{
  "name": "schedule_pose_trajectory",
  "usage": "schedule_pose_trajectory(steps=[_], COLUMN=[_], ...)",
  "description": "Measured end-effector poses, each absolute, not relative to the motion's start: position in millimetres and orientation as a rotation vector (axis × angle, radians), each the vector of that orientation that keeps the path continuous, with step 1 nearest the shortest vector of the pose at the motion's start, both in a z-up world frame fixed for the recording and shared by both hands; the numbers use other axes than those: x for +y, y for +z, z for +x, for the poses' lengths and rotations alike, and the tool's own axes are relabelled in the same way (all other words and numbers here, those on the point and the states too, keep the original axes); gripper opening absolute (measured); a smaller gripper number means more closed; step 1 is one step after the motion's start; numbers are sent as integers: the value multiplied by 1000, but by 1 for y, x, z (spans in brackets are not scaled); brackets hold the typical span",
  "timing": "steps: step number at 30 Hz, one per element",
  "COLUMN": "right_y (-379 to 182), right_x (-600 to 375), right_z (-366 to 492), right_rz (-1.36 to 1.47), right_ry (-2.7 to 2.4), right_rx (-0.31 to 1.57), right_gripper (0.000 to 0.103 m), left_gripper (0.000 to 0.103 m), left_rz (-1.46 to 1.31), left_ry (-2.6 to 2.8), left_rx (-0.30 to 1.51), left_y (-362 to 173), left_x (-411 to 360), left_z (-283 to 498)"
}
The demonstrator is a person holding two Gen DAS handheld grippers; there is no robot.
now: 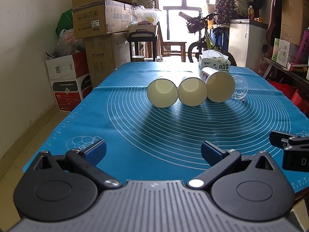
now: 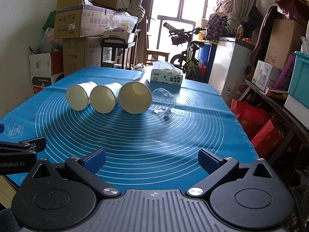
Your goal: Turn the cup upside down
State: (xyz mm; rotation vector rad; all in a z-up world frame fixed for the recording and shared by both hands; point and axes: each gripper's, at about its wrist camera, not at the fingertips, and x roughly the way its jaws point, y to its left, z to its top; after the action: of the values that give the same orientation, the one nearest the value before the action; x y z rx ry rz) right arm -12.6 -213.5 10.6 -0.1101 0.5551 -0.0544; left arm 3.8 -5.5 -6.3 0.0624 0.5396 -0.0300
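Note:
Three paper cups lie on their sides on the blue mat (image 1: 135, 131), mouths toward me: a left cup (image 1: 162, 93), a middle cup (image 1: 192, 91) and a larger right cup (image 1: 220, 86). A clear plastic cup (image 1: 240, 89) lies on its side just right of them. In the right wrist view they show as left cup (image 2: 79, 97), middle cup (image 2: 104, 99), larger cup (image 2: 135, 97) and clear cup (image 2: 164, 101). My left gripper (image 1: 153, 151) is open and empty, well short of the cups. My right gripper (image 2: 152, 160) is open and empty, also near the mat's front edge.
A tissue box (image 1: 214, 62) stands on the mat behind the cups, also in the right wrist view (image 2: 167, 77). Stacked cardboard boxes (image 1: 96, 38) fill the left side. A bicycle (image 1: 208, 40) and a white appliance (image 1: 247, 40) stand beyond the table. Red bags (image 2: 256, 125) sit beside the right edge.

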Motion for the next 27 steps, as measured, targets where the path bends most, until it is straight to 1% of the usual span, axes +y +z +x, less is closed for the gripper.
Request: schedule_pose_trajectory(steps=[17,22,27], right_y=[15,24,30], right_x=[-216,-214,-213], right_z=[-4,9,25], right_rz=[-108,-110,-114], right_ry=[-46,-24,-10], right_rx=[547,531,517], right_gripper=[103,103,103], left_gripper=[103,103,103], left_rz=[66,57,64], left_ry=[-19,20,32], left_rx=[548,514,521], left_y=[-2,19,31], left_x=[-8,-2,4], left_z=[10,31,71])
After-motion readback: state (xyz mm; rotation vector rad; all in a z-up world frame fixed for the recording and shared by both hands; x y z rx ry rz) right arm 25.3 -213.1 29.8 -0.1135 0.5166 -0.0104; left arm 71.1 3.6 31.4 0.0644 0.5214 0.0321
